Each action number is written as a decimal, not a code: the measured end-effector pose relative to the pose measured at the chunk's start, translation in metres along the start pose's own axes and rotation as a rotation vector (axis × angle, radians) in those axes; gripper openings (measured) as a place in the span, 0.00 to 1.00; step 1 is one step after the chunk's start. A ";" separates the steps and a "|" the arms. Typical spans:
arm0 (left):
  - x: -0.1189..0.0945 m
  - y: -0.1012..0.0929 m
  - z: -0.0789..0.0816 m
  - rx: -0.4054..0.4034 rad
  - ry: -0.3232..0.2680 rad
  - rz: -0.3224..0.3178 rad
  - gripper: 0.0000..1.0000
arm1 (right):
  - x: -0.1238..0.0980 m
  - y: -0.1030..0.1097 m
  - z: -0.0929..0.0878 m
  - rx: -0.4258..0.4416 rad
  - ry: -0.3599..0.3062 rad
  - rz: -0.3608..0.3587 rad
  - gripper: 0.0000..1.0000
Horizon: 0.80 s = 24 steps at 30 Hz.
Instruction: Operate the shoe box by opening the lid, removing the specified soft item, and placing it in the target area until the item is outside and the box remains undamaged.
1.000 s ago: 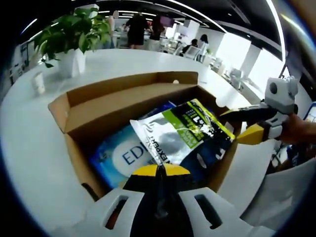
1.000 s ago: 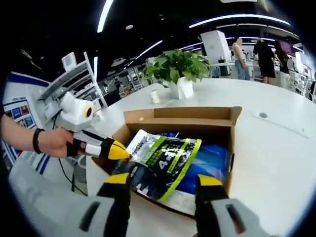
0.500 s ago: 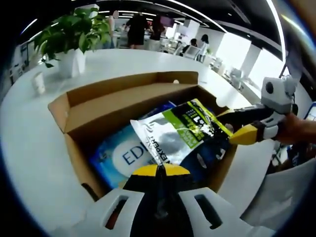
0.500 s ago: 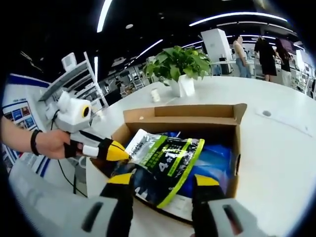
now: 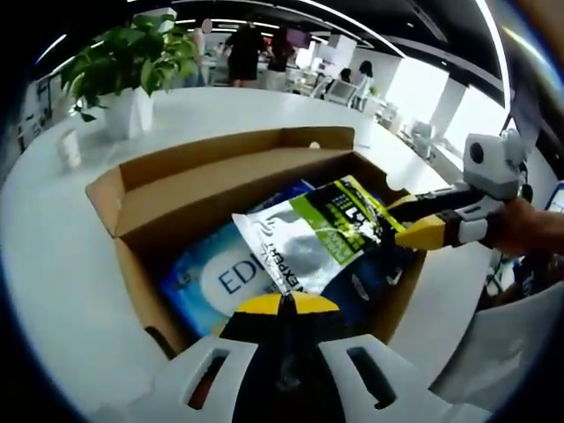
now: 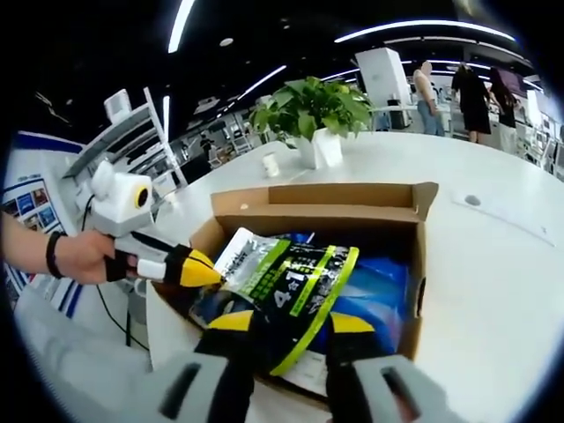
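1. The shoe box is a brown cardboard carton standing open on a white tabletop, its lid flap folded back on the side toward a potted plant.
2. Inside the box lies a blue pack with large white letters, partly covered by the soft item, a green, white and black pouch.
3. The pouch sits tilted, one end raised above the box's near edge and the rest still over the box interior (it is not outside the box).
4. In the left gripper view, the left gripper has its yellow-tipped jaws pressed together with no gap visible between them, and their tips meet the lower edge of the pouch; whether they actually pinch the foil cannot be told from here.
5. In the right gripper view, the left gripper comes in from the left, held by a hand with a dark wristband, its yellow tip touching the pouch's white corner.
6. The right gripper has its two yellow-tipped jaws set apart, one on each side of the pouch's lower end, close against it; a firm hold cannot be confirmed.
7. In the left gripper view, the right gripper reaches in from the right with its tips at the pouch's far edge, by the box wall.
8. Beyond the box, a small white cup stands near the plant, and people stand in the far background.
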<state>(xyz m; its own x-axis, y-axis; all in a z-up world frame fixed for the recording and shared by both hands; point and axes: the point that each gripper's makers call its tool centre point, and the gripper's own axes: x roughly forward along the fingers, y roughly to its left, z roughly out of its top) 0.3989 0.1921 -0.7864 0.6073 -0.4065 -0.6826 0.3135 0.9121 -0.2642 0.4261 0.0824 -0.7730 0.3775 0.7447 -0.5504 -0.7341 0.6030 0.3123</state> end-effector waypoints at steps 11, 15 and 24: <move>-0.001 0.000 0.002 -0.022 -0.016 0.006 0.00 | -0.001 -0.007 0.003 0.050 -0.028 -0.043 0.10; -0.002 0.001 0.002 -0.031 -0.020 0.006 0.00 | -0.001 -0.009 0.002 0.069 -0.032 -0.057 0.01; -0.006 -0.003 0.007 -0.040 -0.047 0.003 0.00 | -0.002 -0.012 0.001 0.100 -0.030 -0.071 0.00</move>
<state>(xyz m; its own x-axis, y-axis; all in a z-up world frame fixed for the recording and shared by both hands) 0.3997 0.1912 -0.7769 0.6419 -0.4051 -0.6510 0.2831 0.9143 -0.2897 0.4347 0.0742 -0.7746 0.4444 0.7068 -0.5505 -0.6454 0.6787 0.3504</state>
